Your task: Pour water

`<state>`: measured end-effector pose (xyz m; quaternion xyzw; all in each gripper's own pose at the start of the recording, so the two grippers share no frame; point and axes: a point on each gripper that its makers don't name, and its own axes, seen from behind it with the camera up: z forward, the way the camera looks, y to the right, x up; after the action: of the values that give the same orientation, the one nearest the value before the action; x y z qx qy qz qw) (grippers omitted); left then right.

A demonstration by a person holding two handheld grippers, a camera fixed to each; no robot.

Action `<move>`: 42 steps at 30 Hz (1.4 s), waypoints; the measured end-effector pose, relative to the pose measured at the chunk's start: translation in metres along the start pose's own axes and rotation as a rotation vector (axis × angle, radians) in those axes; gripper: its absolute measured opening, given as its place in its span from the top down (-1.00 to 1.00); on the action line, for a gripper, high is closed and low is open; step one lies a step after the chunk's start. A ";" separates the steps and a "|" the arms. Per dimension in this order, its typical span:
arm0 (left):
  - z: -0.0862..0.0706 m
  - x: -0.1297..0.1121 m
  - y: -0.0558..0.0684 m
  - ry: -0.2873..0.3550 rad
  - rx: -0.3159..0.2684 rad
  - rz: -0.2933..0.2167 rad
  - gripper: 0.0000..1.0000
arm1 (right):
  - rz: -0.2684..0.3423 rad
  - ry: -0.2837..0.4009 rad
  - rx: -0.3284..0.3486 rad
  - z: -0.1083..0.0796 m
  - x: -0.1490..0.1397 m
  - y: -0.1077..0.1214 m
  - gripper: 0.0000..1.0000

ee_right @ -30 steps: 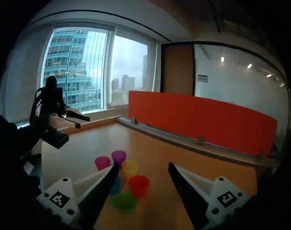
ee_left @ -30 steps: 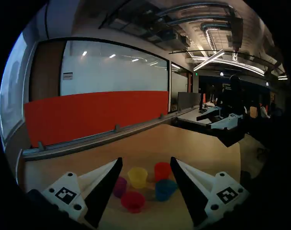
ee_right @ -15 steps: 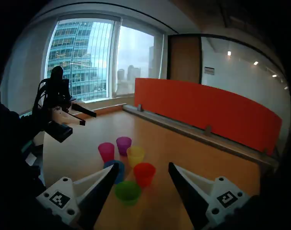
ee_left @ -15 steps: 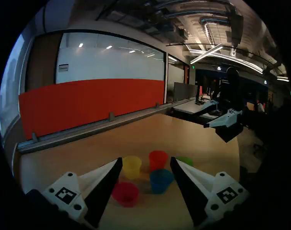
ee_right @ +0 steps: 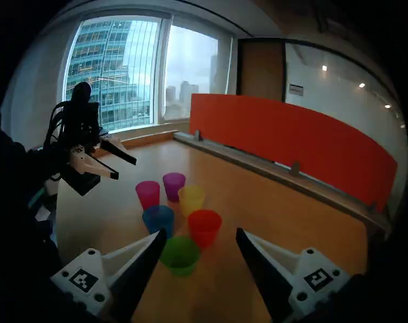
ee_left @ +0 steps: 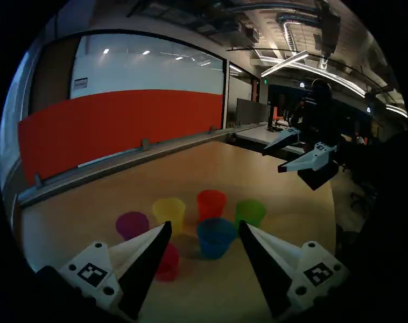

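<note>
left tool (ee_left: 204, 223) spread wide, gripping nothing | right tool (ee_right: 199, 231) likewise | six coloured cups (ee_right: 191, 198) clustered upright on surface (ee_right: 290, 226) | contents indiscernible

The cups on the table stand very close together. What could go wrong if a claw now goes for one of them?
1. The blue cup stands close to the yellow cup, red cup and green cup, so the open left claw may knock a neighbour over.
2. Whether any cup holds water cannot be told, so a tipped one might spill on the table.
</note>
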<state>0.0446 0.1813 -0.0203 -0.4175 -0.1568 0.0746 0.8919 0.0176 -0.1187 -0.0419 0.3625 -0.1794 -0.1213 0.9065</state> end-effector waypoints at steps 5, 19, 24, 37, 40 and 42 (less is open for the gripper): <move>0.012 -0.015 0.007 -0.030 -0.010 0.013 -0.84 | -0.014 -0.021 -0.003 0.006 -0.012 0.000 -1.00; 0.035 -0.043 0.015 -0.087 -0.034 0.019 -0.85 | -0.025 -0.067 0.004 0.018 -0.036 -0.004 -1.00; 0.042 -0.051 0.019 -0.106 -0.041 0.028 -0.84 | -0.023 -0.077 0.007 0.021 -0.042 -0.006 -1.00; 0.059 -0.073 0.021 -0.165 -0.032 0.047 -0.84 | -0.018 -0.096 0.006 0.024 -0.055 -0.006 -1.00; 0.064 -0.076 0.021 -0.177 -0.028 0.049 -0.84 | -0.021 -0.099 0.008 0.024 -0.056 -0.008 -1.00; 0.068 -0.078 0.020 -0.185 -0.026 0.050 -0.84 | -0.024 -0.101 0.011 0.025 -0.057 -0.009 -1.00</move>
<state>-0.0521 0.2225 -0.0121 -0.4242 -0.2289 0.1330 0.8660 -0.0453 -0.1203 -0.0447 0.3629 -0.2212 -0.1491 0.8928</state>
